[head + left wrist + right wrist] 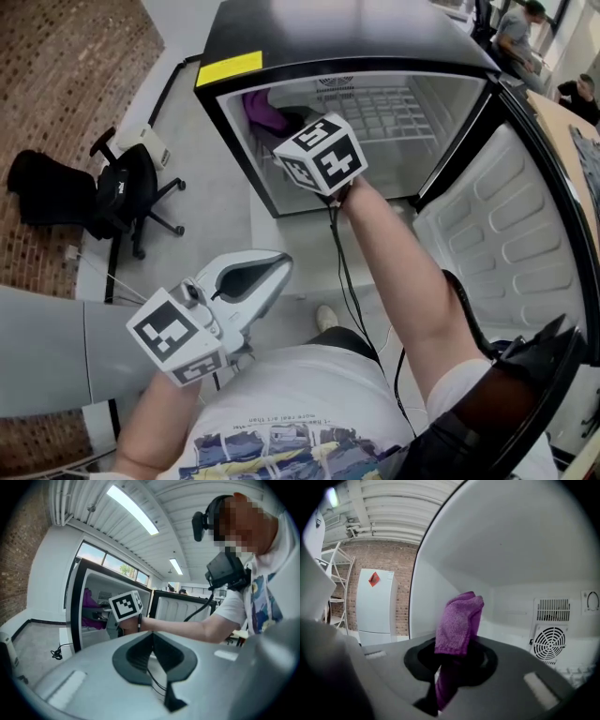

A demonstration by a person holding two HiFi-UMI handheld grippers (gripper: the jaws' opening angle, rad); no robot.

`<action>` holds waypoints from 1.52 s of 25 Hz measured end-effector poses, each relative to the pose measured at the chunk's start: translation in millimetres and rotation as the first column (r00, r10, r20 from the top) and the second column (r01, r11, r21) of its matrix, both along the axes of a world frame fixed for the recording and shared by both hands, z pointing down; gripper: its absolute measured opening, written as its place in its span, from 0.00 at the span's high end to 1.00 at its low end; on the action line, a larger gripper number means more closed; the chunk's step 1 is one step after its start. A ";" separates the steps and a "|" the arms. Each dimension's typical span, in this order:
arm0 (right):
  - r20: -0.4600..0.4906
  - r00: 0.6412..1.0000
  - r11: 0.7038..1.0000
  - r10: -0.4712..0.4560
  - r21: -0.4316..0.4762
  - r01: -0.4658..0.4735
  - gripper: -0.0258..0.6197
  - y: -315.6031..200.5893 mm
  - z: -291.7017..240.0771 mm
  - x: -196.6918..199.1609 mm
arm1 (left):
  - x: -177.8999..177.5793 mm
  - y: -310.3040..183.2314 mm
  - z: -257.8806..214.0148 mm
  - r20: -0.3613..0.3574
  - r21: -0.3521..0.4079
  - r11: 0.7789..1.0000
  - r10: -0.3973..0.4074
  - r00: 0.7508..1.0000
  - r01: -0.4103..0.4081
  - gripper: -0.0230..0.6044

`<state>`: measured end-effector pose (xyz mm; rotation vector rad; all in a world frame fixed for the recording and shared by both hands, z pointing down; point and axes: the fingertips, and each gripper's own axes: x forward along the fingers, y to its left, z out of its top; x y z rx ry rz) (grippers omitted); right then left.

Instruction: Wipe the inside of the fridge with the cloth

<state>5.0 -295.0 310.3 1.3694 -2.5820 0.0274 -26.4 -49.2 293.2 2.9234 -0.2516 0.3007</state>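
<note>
A small black fridge (349, 36) stands open in front of me, its white inside facing me. My right gripper (286, 131) reaches into the upper left of the compartment, shut on a purple cloth (263, 110). In the right gripper view the cloth (458, 620) sticks up folded from between the closed jaws of the right gripper (452, 660), close to the white left wall (426, 597) without clearly touching it. My left gripper (277, 267) hangs low near my body, outside the fridge. The left gripper (152, 644) is shut with nothing in it.
The fridge door (511, 244) is swung open to the right. A wire shelf (394, 112) and a round fan grille (551, 641) sit at the back of the compartment. A black office chair (122, 192) stands at the left by a brick wall.
</note>
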 end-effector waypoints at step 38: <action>0.066 0.899 0.898 0.434 0.049 -0.437 0.87 64.3 -31.1 176.7 | 12.2 28.1 13.5 -0.022 -0.041 0.994 0.100 0.995 -0.101 0.95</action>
